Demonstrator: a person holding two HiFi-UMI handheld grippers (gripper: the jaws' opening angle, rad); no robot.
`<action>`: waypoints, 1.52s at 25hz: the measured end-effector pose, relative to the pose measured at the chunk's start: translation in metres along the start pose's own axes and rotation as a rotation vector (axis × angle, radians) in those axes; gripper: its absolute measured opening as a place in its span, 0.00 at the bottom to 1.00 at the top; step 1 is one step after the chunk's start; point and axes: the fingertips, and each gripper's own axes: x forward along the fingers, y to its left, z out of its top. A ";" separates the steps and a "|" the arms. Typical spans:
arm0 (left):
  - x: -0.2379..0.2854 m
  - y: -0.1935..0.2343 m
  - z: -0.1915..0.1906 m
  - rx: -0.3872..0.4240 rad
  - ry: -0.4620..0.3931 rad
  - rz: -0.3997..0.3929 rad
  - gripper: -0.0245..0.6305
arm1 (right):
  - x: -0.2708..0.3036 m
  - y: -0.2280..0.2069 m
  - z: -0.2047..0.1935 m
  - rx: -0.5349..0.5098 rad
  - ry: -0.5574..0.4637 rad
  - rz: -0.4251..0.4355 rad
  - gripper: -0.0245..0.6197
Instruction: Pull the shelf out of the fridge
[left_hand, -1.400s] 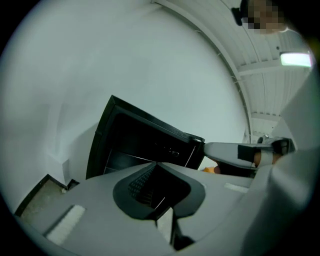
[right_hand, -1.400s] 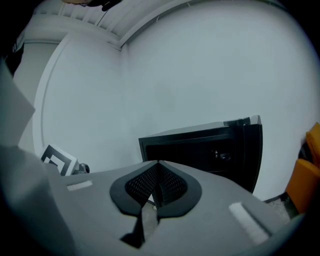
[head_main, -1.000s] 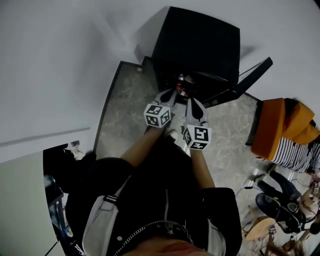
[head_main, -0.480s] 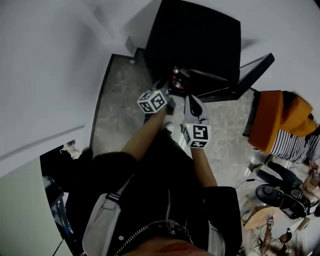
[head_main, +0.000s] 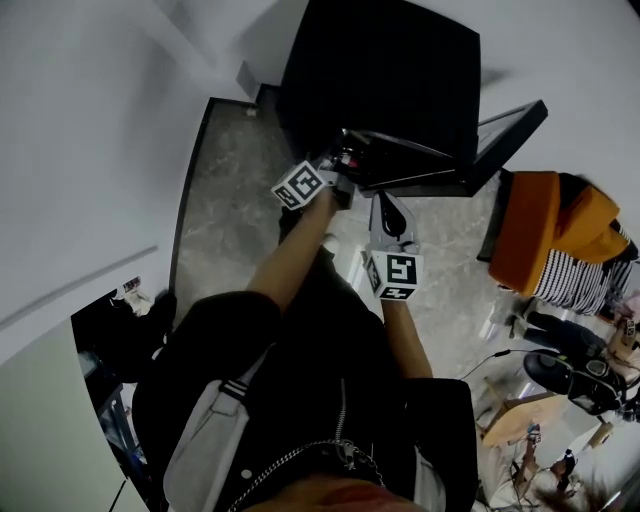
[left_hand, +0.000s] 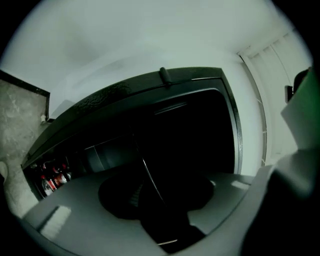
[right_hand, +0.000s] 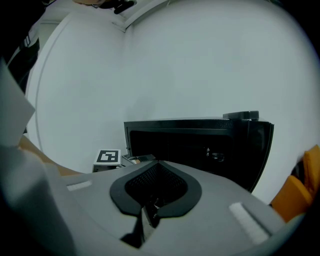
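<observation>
Head view: left gripper at the open fridge, jaws just sprung wide.
Nearest, the right gripper hangs back, closed on nothing. The left has moved forward to the fridge's left front edge. A thin edge, likely the shelf, runs between its unclosed jaws, still inside. A grasp looks next.

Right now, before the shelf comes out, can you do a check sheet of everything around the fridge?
Surface: grey marbled floor.
Job's things: black fridge, door open; shelf too dark to make out.
Clutter: orange bundle with striped cloth; small red items inside the fridge.
Grippers: left gripper at the fridge opening, jaws have just been opening, gripping nothing; right gripper jaws shut, empty.
Cables: thin cable on the floor.
Surroundings: white wall.
</observation>
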 end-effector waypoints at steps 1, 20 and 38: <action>0.002 0.003 0.000 -0.034 -0.011 0.000 0.27 | -0.001 -0.001 0.000 0.000 -0.003 -0.003 0.04; 0.039 0.035 0.016 -0.302 -0.171 0.000 0.10 | -0.029 -0.018 -0.028 0.026 0.037 -0.083 0.04; 0.011 0.030 0.011 -0.347 -0.144 -0.050 0.10 | -0.024 -0.005 -0.041 0.066 0.050 -0.070 0.04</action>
